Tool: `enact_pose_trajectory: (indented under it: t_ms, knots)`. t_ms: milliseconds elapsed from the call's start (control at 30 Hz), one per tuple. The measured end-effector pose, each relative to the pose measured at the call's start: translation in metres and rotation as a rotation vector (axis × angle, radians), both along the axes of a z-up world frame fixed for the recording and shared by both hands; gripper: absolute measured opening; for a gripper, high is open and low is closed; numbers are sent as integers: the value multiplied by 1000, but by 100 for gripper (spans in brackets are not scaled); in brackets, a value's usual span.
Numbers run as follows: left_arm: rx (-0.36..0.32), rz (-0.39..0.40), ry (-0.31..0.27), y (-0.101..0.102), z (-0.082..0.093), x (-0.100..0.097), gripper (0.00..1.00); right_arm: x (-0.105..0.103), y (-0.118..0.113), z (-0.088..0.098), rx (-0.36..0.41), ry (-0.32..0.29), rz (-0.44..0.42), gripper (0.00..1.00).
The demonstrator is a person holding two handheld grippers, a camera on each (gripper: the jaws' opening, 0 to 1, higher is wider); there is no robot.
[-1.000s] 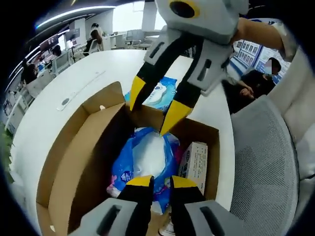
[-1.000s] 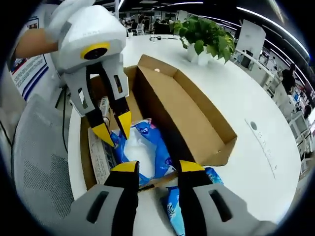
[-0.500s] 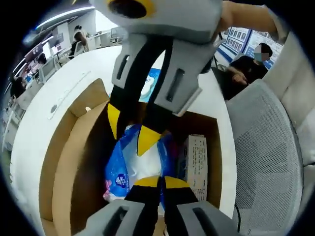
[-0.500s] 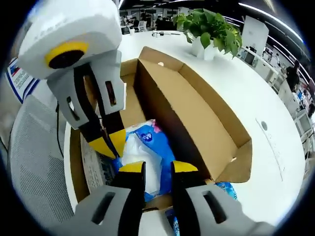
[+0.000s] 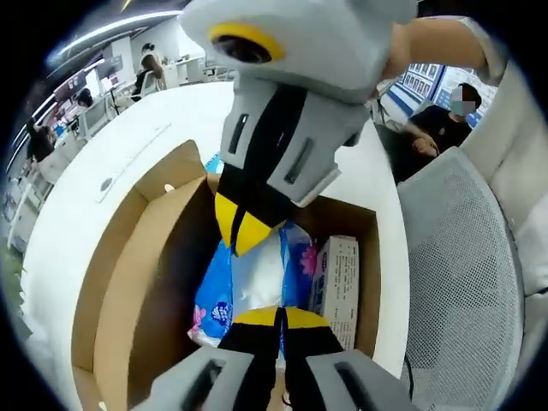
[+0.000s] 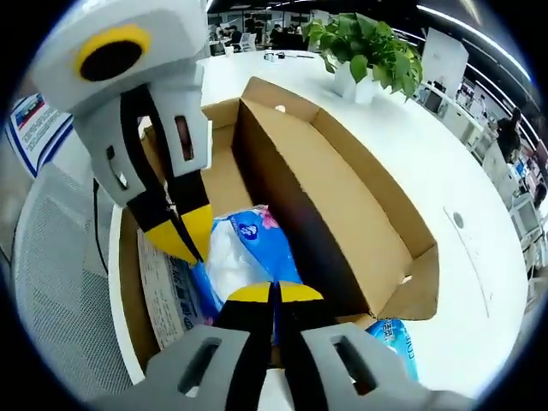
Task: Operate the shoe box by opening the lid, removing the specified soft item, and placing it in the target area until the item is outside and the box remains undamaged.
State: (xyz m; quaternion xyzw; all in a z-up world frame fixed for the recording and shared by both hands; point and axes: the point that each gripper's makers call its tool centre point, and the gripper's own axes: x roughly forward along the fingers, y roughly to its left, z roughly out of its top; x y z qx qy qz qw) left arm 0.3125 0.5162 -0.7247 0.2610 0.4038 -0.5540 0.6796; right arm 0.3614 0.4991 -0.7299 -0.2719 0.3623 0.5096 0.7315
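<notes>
Closing since half a second ago, the right hand-held gripper [image 6: 272, 294] now has its yellow tips pinched together on the blue-and-white soft pack [image 6: 244, 253]; a second ago they stood wide apart. The left hand-held gripper [image 5: 276, 317] is likewise clamped on the pack's opposite end, as it was half a second ago. The pack lies inside the open cardboard shoe box [image 5: 141, 282], between the box's long wall and a white carton [image 5: 340, 282] that fills the strip along the other wall, so there is little free room beside it. The raised lid [image 6: 342, 214] stands along one side. The box sits at the edge of a round white desk [image 6: 411, 163], a grey mesh chair [image 5: 458, 282] just beside it. A potted plant [image 6: 364, 47] stands well apart in an open office.
</notes>
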Motion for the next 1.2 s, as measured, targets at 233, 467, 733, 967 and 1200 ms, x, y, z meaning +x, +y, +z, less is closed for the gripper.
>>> enact_pose_trajectory:
  t_ms: [233, 467, 733, 967, 1200]
  knots:
    - [1, 10, -31, 4, 13, 2, 0, 0, 2, 14, 15, -26, 12, 0]
    - [6, 13, -63, 9, 28, 5, 0, -1, 5, 31, 39, -51, 19, 0]
    - [16, 27, -104, 12, 50, 8, 0, 1, 4, 53, 70, -83, 24, 0]
    - [11, 41, -125, 10, 66, 7, 0, 1, 2, 72, 92, -107, 32, 0]
    - [-6, 84, -133, 6, 85, 7, 0, 0, -3, 90, 110, -124, 39, 0]
